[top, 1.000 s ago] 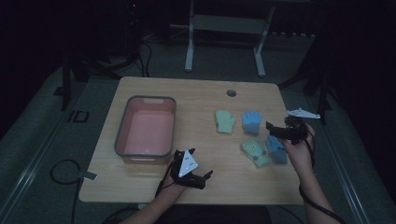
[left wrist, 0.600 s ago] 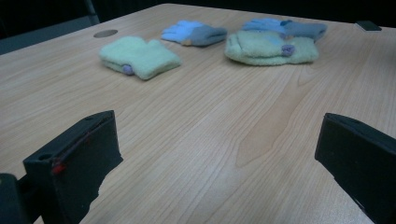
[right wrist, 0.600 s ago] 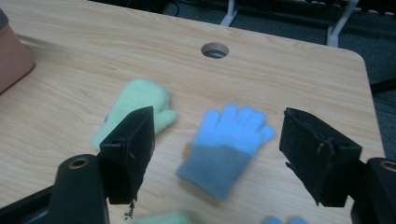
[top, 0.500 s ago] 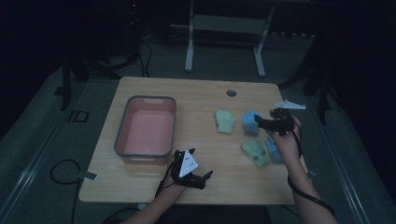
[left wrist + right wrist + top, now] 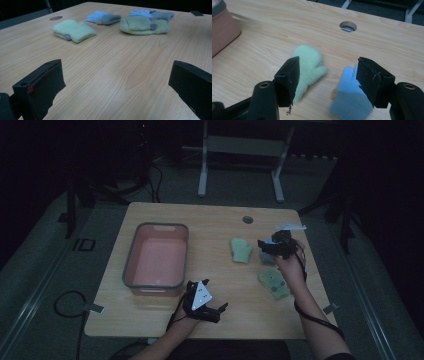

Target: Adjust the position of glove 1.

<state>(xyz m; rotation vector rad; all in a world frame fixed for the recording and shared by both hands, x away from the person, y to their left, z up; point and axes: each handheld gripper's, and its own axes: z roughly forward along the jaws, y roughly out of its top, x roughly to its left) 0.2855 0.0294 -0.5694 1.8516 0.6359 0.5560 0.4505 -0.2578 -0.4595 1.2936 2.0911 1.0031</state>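
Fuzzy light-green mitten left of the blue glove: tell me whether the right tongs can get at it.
Probably yes. The right tongs stand open just above the fuzzy light-green mitten, with only bare wooden table around it.

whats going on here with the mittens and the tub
A person works two hand-held tools at a wooden table. The right tool, jaws just closing with nothing gripped, hovers by a fuzzy blue mitten and a pale green fleece mitten. The left tool rests open near the table's front edge. The pink plastic tub holds no mittens.
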